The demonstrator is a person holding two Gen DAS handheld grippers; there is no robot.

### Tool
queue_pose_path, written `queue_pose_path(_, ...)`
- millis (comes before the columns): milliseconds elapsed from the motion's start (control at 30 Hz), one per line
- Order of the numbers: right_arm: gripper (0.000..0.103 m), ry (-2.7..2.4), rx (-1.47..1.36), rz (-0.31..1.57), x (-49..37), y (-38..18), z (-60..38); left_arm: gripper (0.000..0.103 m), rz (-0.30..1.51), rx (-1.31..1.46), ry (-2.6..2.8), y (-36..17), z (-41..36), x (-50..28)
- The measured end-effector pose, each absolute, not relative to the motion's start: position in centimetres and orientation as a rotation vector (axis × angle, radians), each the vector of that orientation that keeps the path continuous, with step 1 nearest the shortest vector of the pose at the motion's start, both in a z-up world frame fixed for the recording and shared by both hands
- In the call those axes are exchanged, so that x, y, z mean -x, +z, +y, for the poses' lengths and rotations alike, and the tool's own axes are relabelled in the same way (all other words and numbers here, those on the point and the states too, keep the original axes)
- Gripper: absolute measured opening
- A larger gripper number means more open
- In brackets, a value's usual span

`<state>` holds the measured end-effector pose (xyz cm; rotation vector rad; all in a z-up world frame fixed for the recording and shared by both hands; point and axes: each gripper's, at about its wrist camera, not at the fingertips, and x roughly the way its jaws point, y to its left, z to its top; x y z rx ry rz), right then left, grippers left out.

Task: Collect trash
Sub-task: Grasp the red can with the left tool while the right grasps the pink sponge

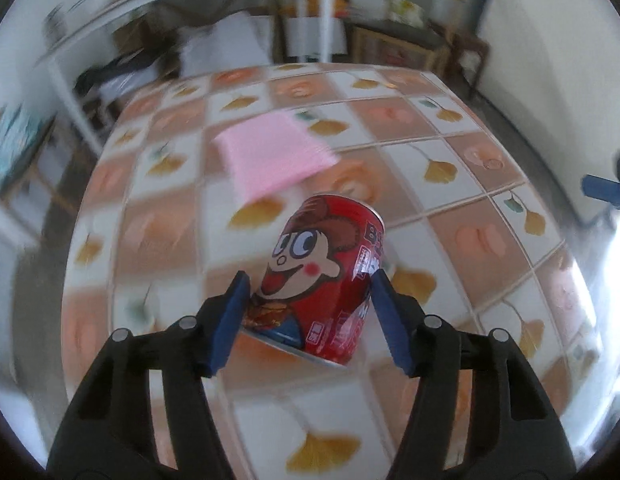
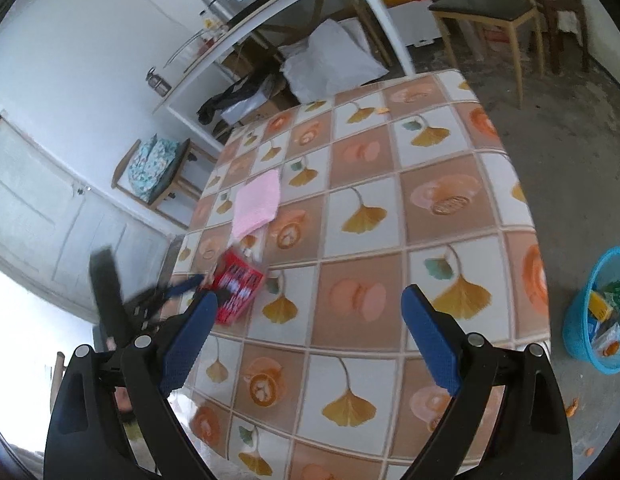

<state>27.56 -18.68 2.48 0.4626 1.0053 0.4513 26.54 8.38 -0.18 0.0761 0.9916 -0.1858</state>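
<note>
A red drink can (image 1: 322, 276) with a cartoon face sits tilted between the blue pads of my left gripper (image 1: 310, 278). Both pads rest against its sides, and the can looks sharp while the table behind it is smeared. In the right wrist view the same can (image 2: 238, 292) leans near the table's left edge, with the blurred left gripper (image 2: 182, 286) around it. My right gripper (image 2: 310, 297) hangs open over the tablecloth with nothing between its fingers. A blue basket (image 2: 598, 312) holding wrappers stands on the floor to the right of the table.
A pink cloth (image 2: 256, 206) lies flat on the table (image 2: 430, 184) just beyond the can. The table has a tiled leaf and peach pattern. Chairs, a white shelf unit and a door surround the table, and orange scraps lie on the floor by the basket.
</note>
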Motion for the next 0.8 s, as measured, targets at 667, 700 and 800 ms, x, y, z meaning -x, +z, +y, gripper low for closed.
queue_pose_path(667, 0.091, 0.369, 0.195, 1.141, -46.1, -3.7, 6.6, 0.057, 0.956, 0.188, -0.022, -0.3, 17.1, -17.7)
queue_pose_path(700, 0.091, 0.366, 0.207, 1.169, -46.7, -4.4, 6.9, 0.057, 0.956, 0.192, -0.023, -0.3, 17.2, -17.7)
queue_pose_path(800, 0.091, 0.362, 0.203, 1.237, -47.3, -5.7, 6.9, 0.057, 0.955, 0.202, -0.027, -0.4, 17.4, -17.7)
